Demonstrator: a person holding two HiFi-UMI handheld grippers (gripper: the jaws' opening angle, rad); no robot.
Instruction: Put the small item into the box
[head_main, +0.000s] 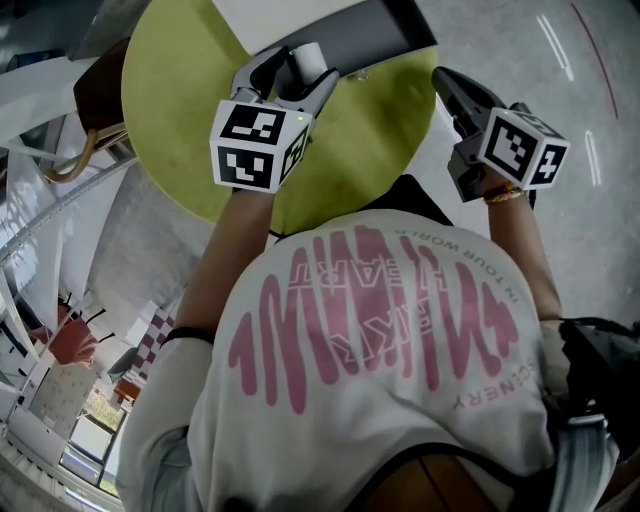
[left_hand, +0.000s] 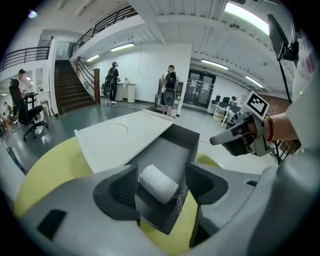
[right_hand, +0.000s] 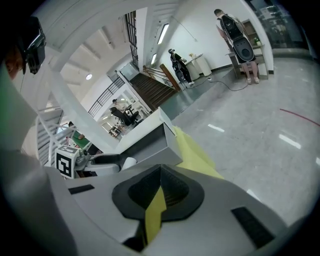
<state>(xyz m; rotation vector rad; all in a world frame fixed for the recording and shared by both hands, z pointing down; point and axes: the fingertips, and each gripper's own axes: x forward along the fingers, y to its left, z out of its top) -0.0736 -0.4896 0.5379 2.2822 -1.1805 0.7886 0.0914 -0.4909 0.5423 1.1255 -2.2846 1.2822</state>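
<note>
Item: white roll (left_hand: 157, 184), apparently rolled cloth or gauze with a loose thread at one end; judged light, soft and compressible, not fragile, surface fibrous so unlikely to slip; the round form could roll if set on a slope. Best hold: across the middle of the barrel, pads on the curved sides, light squeeze only.

Left gripper (left_hand: 161, 176): jaws apart; roll sits between them, one end against the left pad, a visible gap to the right pad; so not clamped. Roll lies over the near end of the dark grey box (left_hand: 176, 144), inside its walls; whether it rests on the box floor or merely leans on the left pad cannot be settled from this angle, probably the former.

White lid (left_hand: 122, 136) lies open beside the box, both on the yellow-green round table (left_hand: 47, 175).

Right gripper (right_hand: 159, 185): jaws closed together, nothing held; it is off the table's right edge, well apart from roll and box.
</note>
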